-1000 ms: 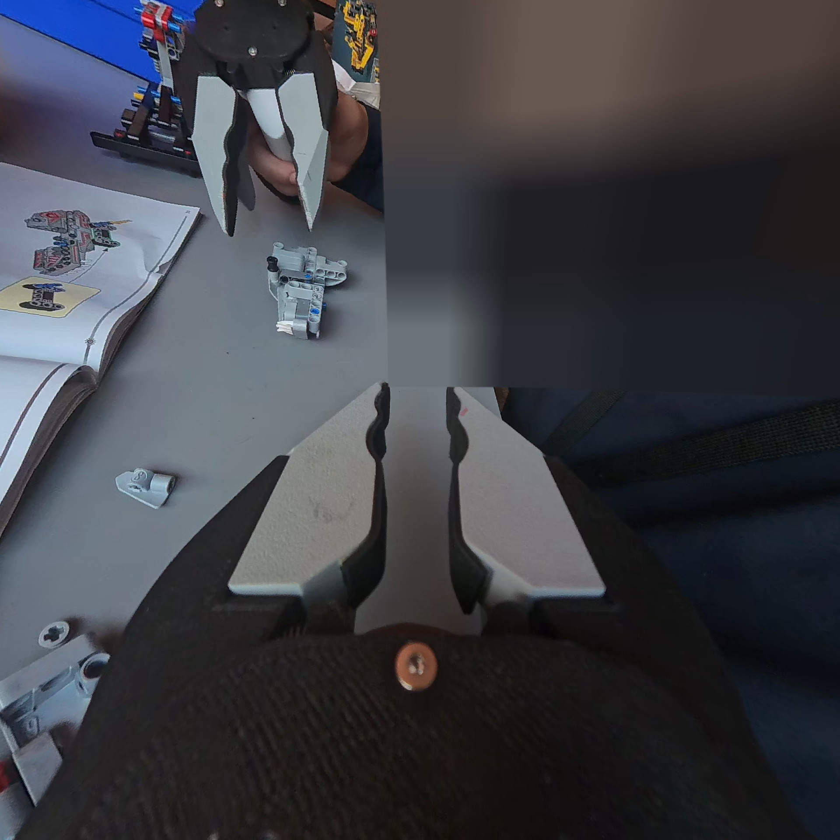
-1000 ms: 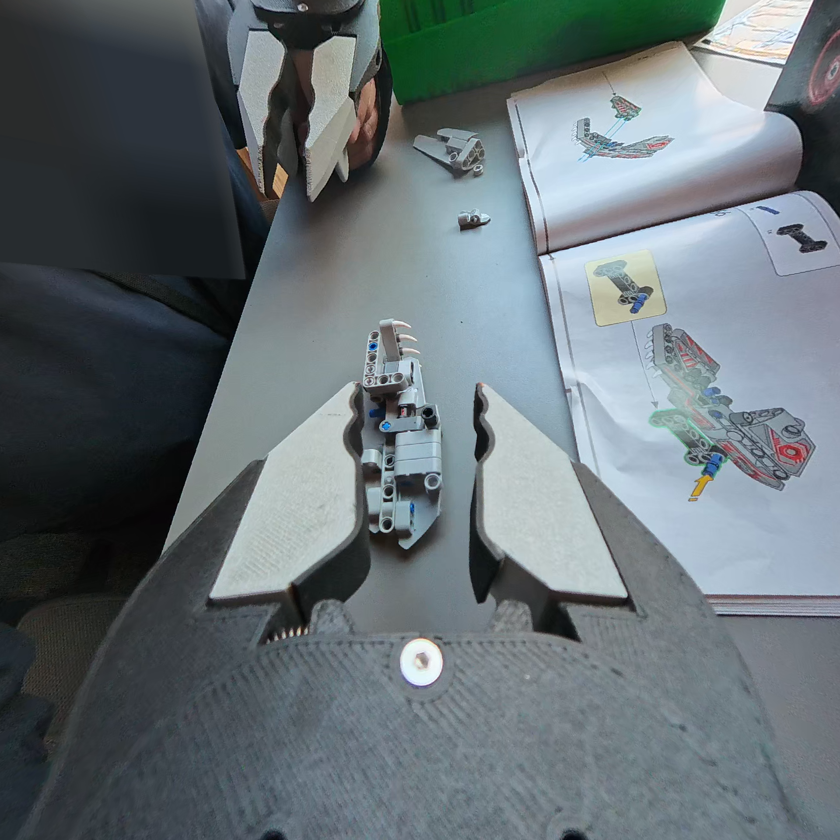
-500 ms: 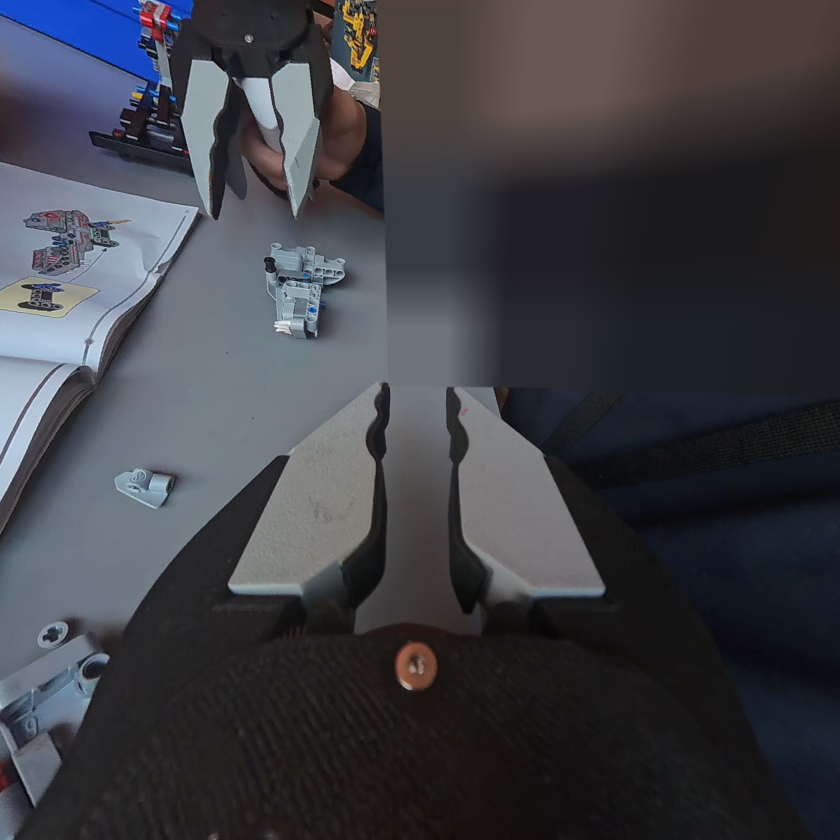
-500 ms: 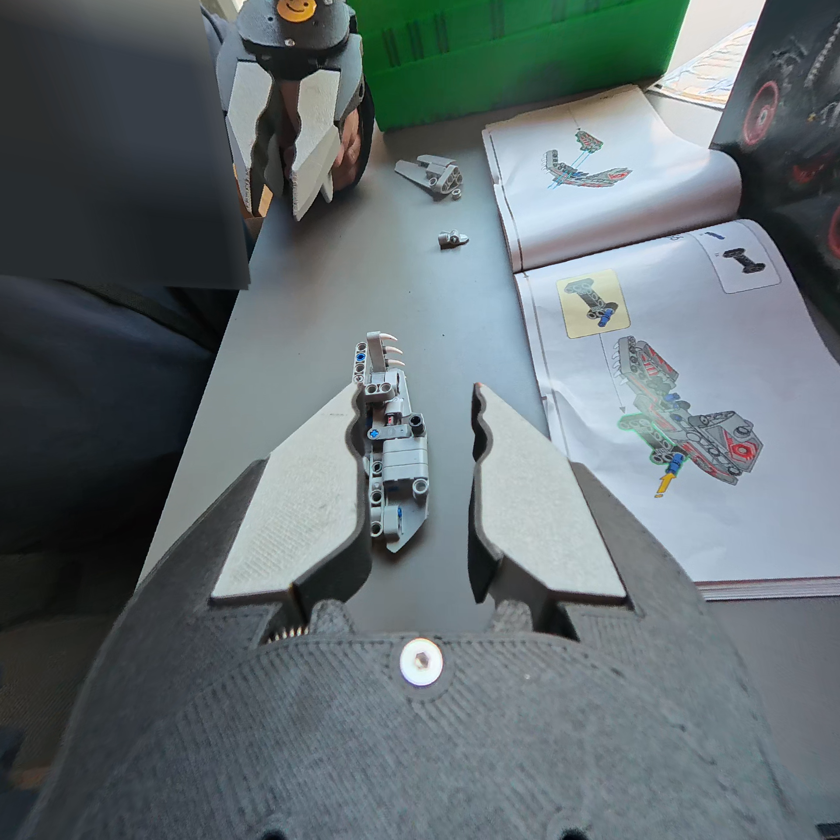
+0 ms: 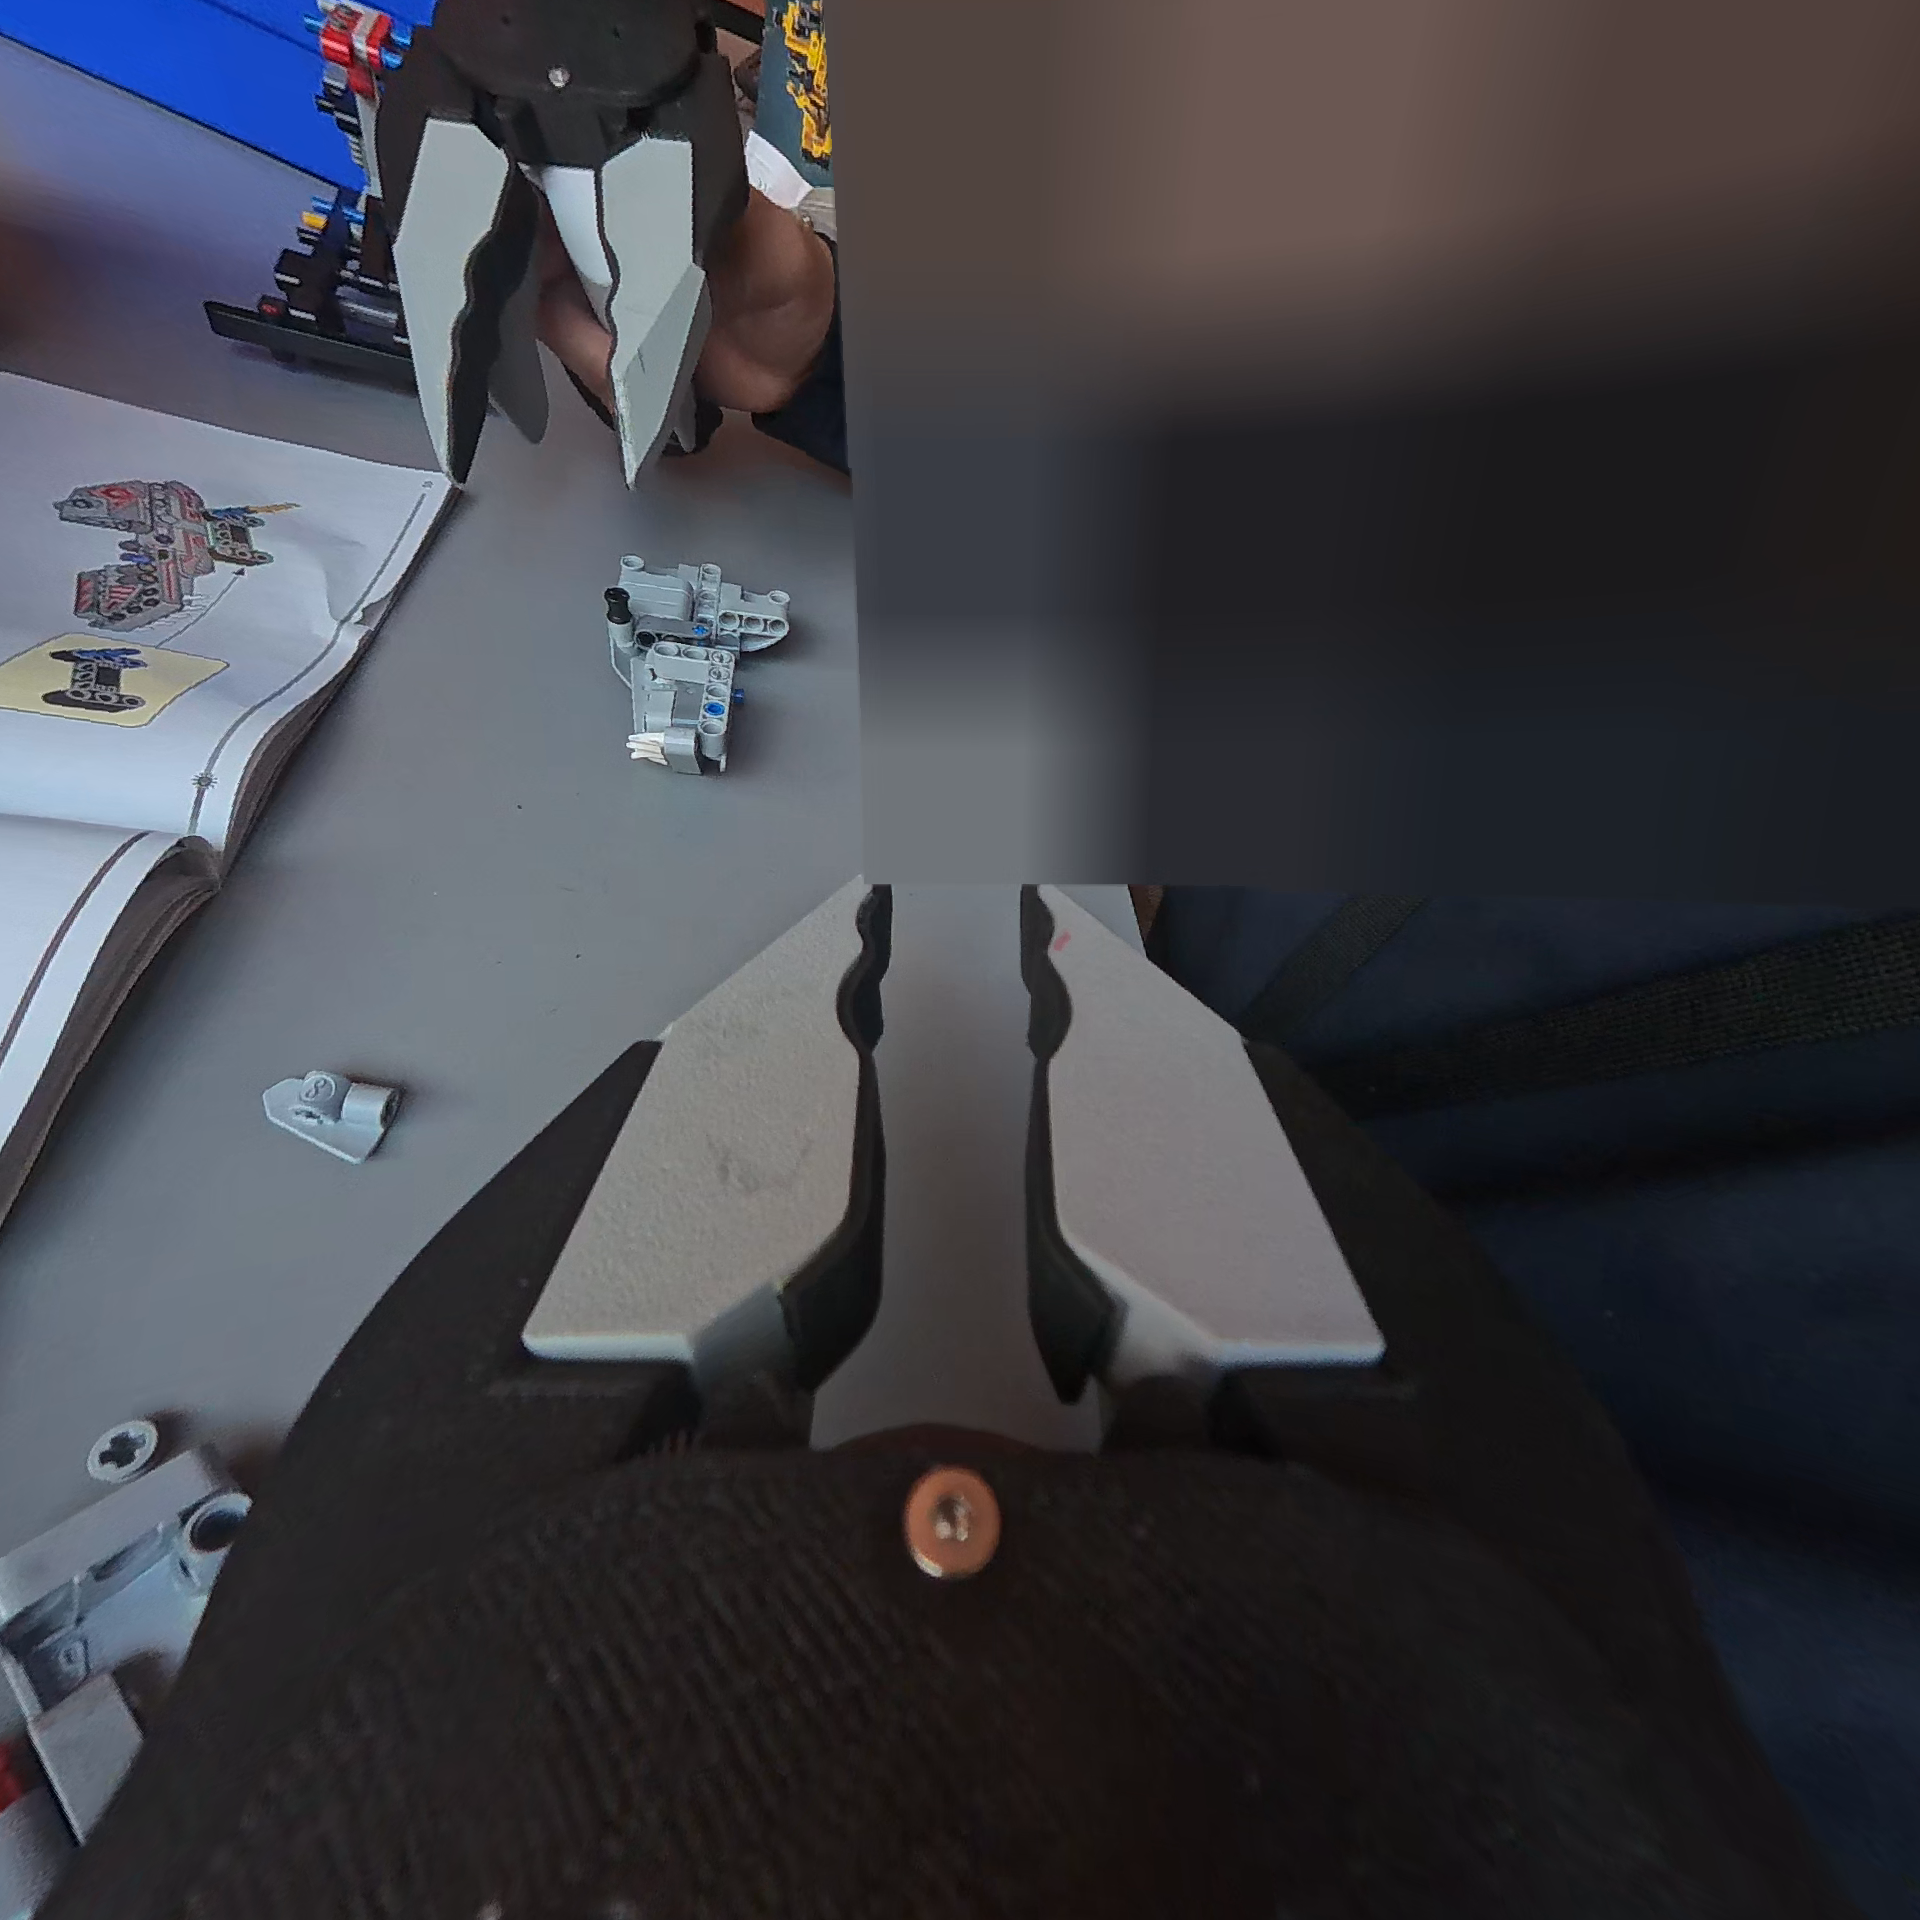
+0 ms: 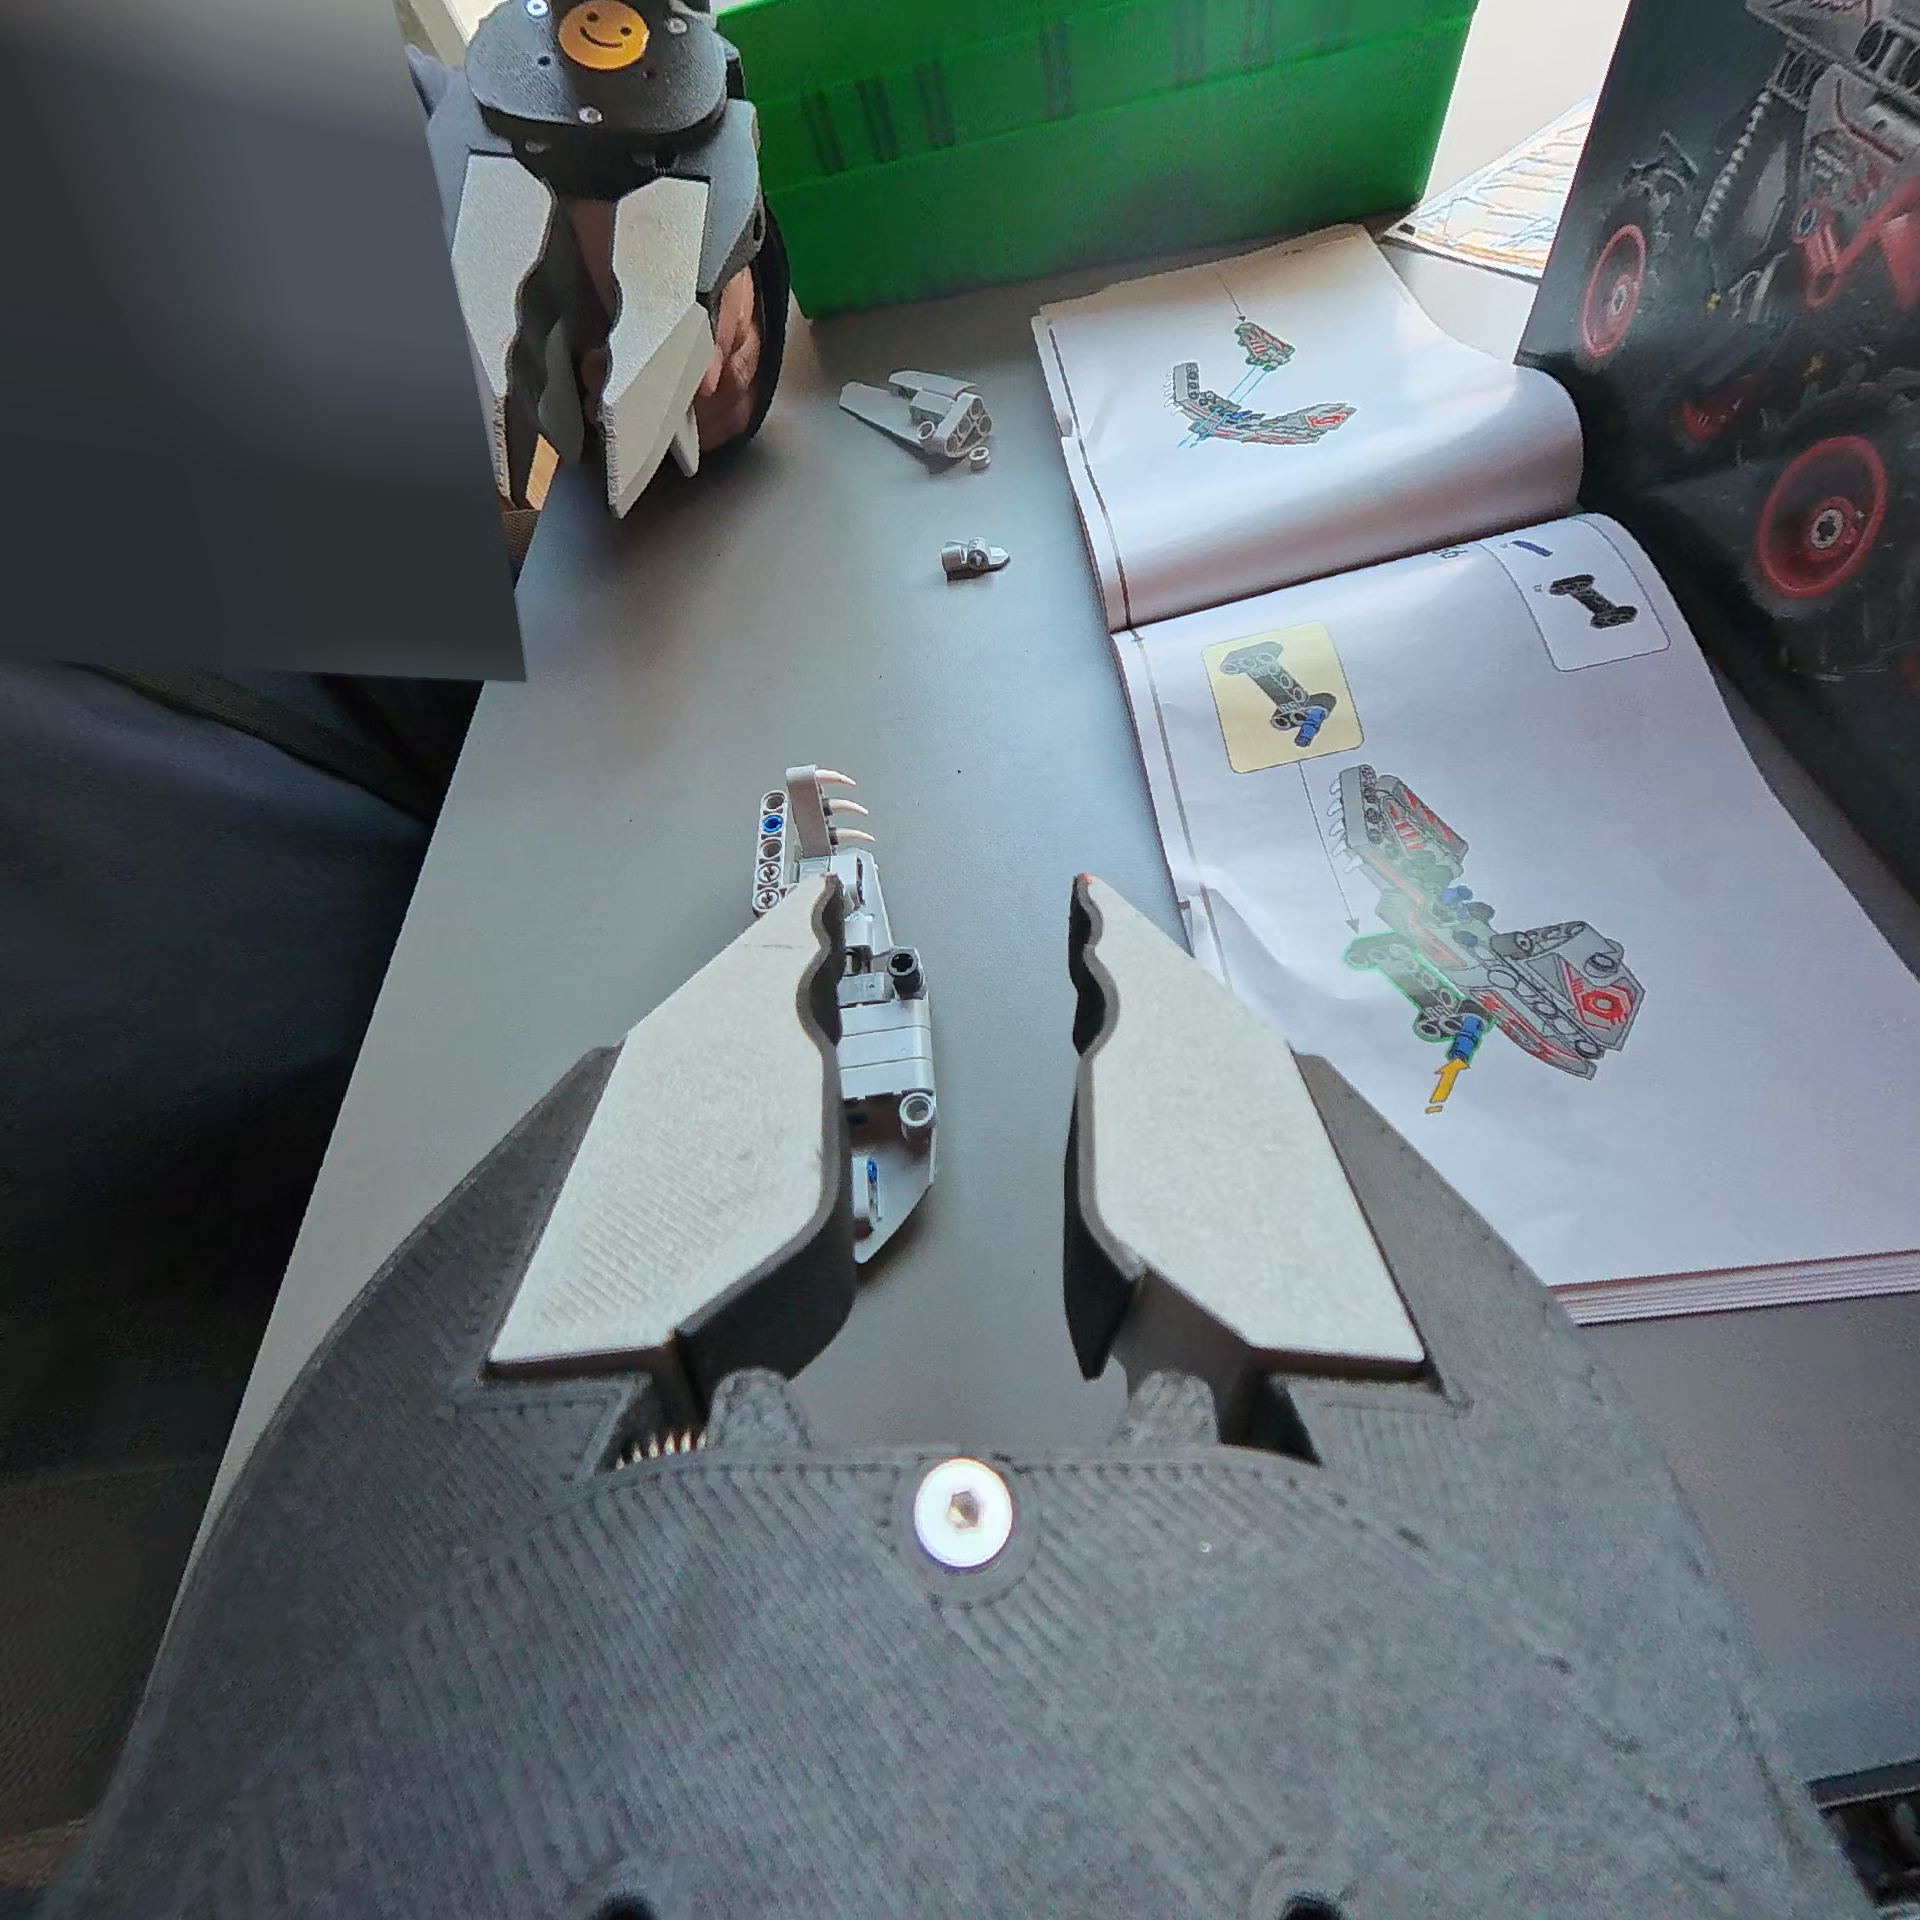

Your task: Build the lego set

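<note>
**Both claws empty, the grey toy piece waits on the table**

The grey lego build with little white teeth (image 6: 868, 997) lies flat on the dark grey table top (image 6: 665, 644). It sits near the table's edge, close to the person, likely so that it is easy to reach. The right gripper (image 6: 954, 904) hangs just above it with its two grey fingers spread wide and nothing between them. One finger hides part of the build, so the build is a bit to one side of the gap, not in the middle. I think the gripper must shift over before it can grab.

The left gripper (image 5: 951, 904) is held out over the table's edge. Its fingers are a little apart and hold nothing. It looks to be waiting its turn.

The open white instruction book (image 6: 1455, 831) lies beside the build, well placed for a look at the drawings. A small loose grey piece (image 6: 975, 558) and a little pile of grey pointed pieces (image 6: 920, 407) rest farther along the table, apart from the build. A green plastic bin (image 6: 1091, 135) stands at the far end, and a dark box with red wheels pictured on it (image 6: 1745, 312) stands by the book. Nothing lies between the right gripper and the build.
</note>
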Demonstrator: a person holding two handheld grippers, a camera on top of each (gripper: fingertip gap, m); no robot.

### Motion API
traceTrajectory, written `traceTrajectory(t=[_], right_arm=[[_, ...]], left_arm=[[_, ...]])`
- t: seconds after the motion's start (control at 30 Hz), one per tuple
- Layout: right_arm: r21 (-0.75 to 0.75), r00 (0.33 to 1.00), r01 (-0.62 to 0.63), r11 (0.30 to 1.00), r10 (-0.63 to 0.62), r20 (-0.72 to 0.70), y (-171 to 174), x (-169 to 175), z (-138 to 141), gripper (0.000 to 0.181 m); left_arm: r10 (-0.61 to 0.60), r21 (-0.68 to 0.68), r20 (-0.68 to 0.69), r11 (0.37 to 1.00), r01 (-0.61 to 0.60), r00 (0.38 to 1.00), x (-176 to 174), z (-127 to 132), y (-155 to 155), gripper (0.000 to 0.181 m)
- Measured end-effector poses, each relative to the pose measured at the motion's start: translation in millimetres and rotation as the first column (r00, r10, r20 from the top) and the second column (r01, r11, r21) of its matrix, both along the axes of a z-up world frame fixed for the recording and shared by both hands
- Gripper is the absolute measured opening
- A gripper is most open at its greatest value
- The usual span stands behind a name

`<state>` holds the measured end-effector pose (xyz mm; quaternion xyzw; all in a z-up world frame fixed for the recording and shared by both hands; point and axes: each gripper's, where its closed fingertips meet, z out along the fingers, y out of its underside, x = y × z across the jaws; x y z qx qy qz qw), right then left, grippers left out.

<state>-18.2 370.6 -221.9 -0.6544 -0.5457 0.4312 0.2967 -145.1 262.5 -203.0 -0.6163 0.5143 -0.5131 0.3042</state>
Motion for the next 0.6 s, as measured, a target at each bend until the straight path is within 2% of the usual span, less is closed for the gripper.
traceTrajectory(t=[0.6], right_arm=[[0.04,1.0,0.026,0.999,-0.026,-0.013,4.9,1.4,3.9,0.037]], left_arm=[[-0.001,-0.005,-0.001,1.0,0.001,1.0,-0.1,-0.3,0.1,0.022]])
